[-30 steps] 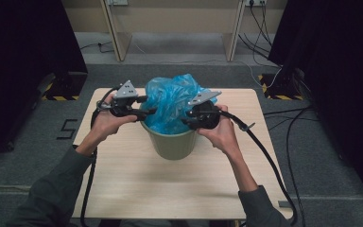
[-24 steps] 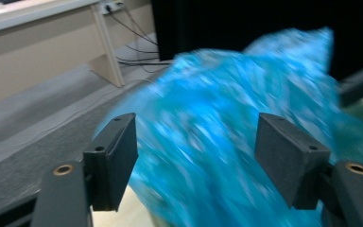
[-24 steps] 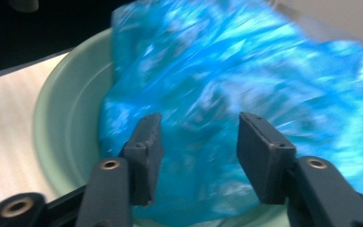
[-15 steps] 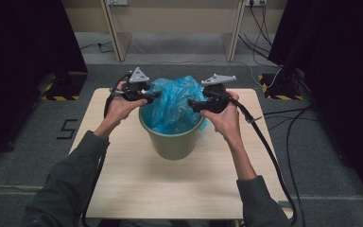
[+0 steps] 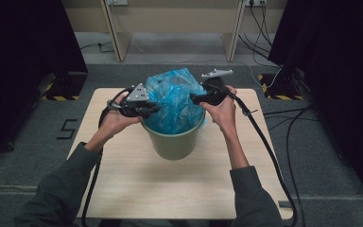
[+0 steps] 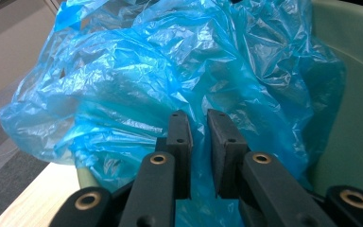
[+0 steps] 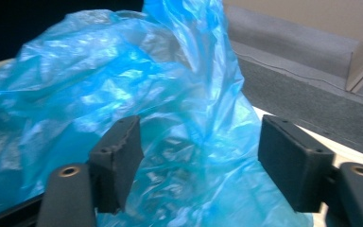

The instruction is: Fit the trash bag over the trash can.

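A crumpled blue plastic bag (image 5: 175,97) bulges out of an olive-green bin (image 5: 175,144) on the wooden table (image 5: 170,189). My left gripper (image 5: 153,109) is at the bin's left rim. In the left gripper view its jaws (image 6: 198,124) have just been closing and now pinch a fold of the blue bag (image 6: 137,71), with the bin wall (image 6: 359,94) to the right. My right gripper (image 5: 194,99) is at the bag's right side. Its jaws (image 7: 198,142) have just opened and stand wide, the blue bag (image 7: 123,75) loose between them.
Cables (image 5: 269,156) trail from the grippers over the table's right side and onto the grey floor. Desk legs (image 5: 113,33) stand beyond the table. Black-and-yellow striped bases (image 5: 59,97) flank it on both sides, with dark curtains behind them.
The left gripper swung up and away, then came back down to the bin's left rim and closed on the bag. The right gripper moved up and away, toward the bag's top right.
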Tool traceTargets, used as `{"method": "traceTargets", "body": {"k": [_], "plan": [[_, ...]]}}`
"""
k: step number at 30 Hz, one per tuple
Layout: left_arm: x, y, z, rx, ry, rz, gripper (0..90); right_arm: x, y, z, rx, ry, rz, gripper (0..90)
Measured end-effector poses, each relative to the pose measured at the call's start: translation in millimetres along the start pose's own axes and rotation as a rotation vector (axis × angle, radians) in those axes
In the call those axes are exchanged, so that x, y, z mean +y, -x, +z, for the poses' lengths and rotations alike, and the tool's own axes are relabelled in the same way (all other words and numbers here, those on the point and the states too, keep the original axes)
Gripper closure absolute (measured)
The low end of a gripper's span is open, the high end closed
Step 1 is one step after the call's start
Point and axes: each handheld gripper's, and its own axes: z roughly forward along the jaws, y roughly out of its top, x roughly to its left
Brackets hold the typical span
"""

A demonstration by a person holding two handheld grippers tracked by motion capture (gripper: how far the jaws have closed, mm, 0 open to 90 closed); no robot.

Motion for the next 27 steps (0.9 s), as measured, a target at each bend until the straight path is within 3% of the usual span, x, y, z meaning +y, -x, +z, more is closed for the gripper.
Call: {"method": "traceTargets", "body": {"k": [1,3,4,8,9,10,11,13,14,16,17,18,19,20,21,22,23,24,25,26,27], "plan": [[-0.9,-0.7,-0.5,-0.001,-0.001,-0.003,79.5,0.6,0.4,2.6,0.006,-0.01,-0.009,40.1],[-2.7,-2.1,-1.6,-0.01,0.004,-0.011,79.2,0.6,1.2,6.5,0.039,-0.01,-0.056,63.2],[-3.7,-2.5,-2.2,-0.015,0.01,-0.023,78.7,-0.1,1.9,7.1,0.052,0.0,-0.087,69.3],[-4.8,-4.6,-7.4,-0.014,0.033,-0.049,71.5,-2.6,-0.2,2.0,0.06,0.007,-0.151,87.0],[-2.9,-6.9,-10.5,-0.011,0.066,-0.097,61.9,-2.7,-5.2,-3.7,0.098,0.03,-0.161,90.0],[-2.9,-6.9,-10.5,-0.011,0.066,-0.097,58.4,-2.7,-5.2,-3.7,0.098,0.03,-0.161,90.0],[-1.6,-8.4,-11.9,-0.013,0.082,-0.119,56.7,-4.2,-18.2,-11.1,0.159,0.043,-0.193,90.0],[2.5,-11.0,-13.0,0.004,0.088,-0.133,52.6,-5.0,-23.9,-13.2,0.165,0.038,-0.208,90.0],[8.4,-15.1,-12.1,0.029,0.095,-0.152,46.6,-9.4,-39.1,-17.7,0.186,0.018,-0.258,90.0],[11.6,-17.6,-10.4,0.036,0.099,-0.168,44.5,-11.7,-44.7,-19.5,0.194,0.01,-0.271,90.0],[14.9,-20.2,-7.5,0.042,0.095,-0.182,38.8,-12.1,-49.4,-22.4,0.169,0.01,-0.282,85.8],[18.3,-23.1,-4.1,0.053,0.088,-0.186,38.8,-12.1,-49.4,-22.4,0.169,0.01,-0.282,85.8],[22.8,-27.3,3.7,0.076,0.089,-0.2,36.9,-7.5,-44.8,-24.3,0.118,0.029,-0.226,70.9],[24.9,-29.2,8.3,0.077,0.077,-0.203,36.6,-5.4,-40.6,-23.9,0.108,0.035,-0.198,61.4],[24.9,-29.2,8.3,0.077,0.077,-0.203,38.4,-5.4,-40.6,-23.9,0.108,0.035,-0.198,61.4],[26.1,-30.4,14.1,0.068,0.064,-0.198,38.4,-2.8,-34.6,-22.4,0.098,0.037,-0.149,54.4],[24.9,-30.8,22.6,0.006,0.033,-0.185,50.8,2.0,-19.3,-15.6,0.053,0.047,-0.064,43.6],[24.9,-30.8,22.6,0.006,0.033,-0.185,61.3,2.0,-19.3,-15.6,0.053,0.047,-0.064,43.6],[22.8,-31.1,26.0,-0.029,0.024,-0.191,68.5,4.0,-6.1,-7.0,0.004,0.057,-0.018,38.9],[20.7,-30.6,28.4,-0.037,0.008,-0.182,68.5,4.0,-6.1,-7.0,0.004,0.057,-0.018,38.9],[18.6,-29.4,30.0,-0.032,-0.014,-0.155,74.6,4.2,-0.1,-2.0,-0.007,0.047,0.003,37.3]]}}
